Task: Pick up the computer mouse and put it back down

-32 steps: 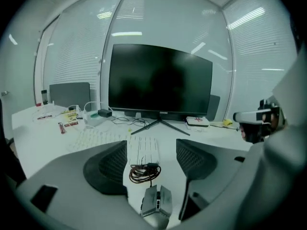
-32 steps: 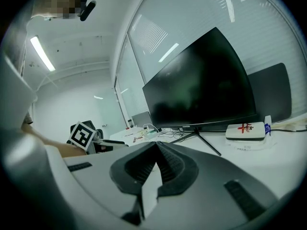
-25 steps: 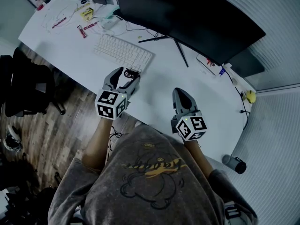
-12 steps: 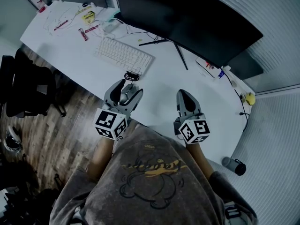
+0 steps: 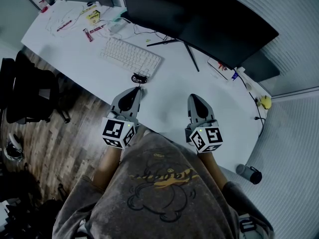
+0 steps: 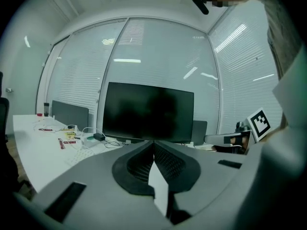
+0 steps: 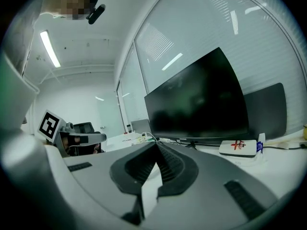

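Note:
A small dark mouse point(image 5: 139, 77) with a curled black cable lies on the white desk point(image 5: 169, 91), just off the near right corner of the keyboard. My left gripper point(image 5: 136, 90) hovers a little short of it, jaws shut and empty. In the left gripper view the two pads meet at the tips point(image 6: 153, 142) with nothing between them, and the mouse is hidden. My right gripper point(image 5: 194, 98) is held over the desk to the right, also shut and empty, its pads closed together point(image 7: 157, 143).
A white keyboard point(image 5: 130, 56) lies beyond the mouse. A large dark monitor point(image 5: 199, 19) on a thin stand rises behind it. Small clutter and cables point(image 5: 92, 19) sit at the far left, a white box point(image 7: 237, 147) right of the monitor, and a black chair point(image 5: 30, 93) off the desk's left.
My left gripper stood open around the mouse, then drew back toward the person and rose. Its jaws have now closed with nothing in them. The right gripper has stayed put.

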The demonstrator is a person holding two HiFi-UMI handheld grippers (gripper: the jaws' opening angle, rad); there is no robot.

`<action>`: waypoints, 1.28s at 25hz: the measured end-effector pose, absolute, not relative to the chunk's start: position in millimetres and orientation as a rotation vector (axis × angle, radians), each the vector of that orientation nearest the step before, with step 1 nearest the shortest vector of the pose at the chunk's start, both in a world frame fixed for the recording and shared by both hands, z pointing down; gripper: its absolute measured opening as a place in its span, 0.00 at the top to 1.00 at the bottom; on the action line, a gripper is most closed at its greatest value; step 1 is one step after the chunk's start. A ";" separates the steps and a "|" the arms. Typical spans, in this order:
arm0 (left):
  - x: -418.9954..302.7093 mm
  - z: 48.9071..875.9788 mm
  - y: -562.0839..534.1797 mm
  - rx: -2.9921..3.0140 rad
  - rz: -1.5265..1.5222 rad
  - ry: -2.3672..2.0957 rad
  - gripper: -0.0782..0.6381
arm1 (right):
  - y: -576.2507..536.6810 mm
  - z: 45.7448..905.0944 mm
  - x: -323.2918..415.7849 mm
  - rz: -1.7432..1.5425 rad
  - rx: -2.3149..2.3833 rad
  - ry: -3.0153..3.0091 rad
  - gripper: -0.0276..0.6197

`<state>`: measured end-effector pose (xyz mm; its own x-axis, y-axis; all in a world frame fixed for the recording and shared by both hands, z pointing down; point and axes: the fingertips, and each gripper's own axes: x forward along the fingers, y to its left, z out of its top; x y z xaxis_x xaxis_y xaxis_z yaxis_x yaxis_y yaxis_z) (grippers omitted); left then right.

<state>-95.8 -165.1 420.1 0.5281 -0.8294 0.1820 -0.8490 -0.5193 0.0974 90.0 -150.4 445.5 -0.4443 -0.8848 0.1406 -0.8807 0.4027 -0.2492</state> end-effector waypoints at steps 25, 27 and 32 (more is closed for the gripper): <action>-108.1 446.8 -159.2 2.529 0.170 -1.532 0.87 | -140.5 452.0 89.8 -0.379 -1.642 2.664 0.96; -107.3 446.6 -158.1 2.532 0.165 -1.530 0.87 | -139.5 452.2 90.2 -0.375 -1.646 2.660 0.96; -104.7 446.5 -155.3 2.534 0.158 -1.521 0.87 | -136.6 453.0 92.5 -0.380 -1.660 2.649 0.96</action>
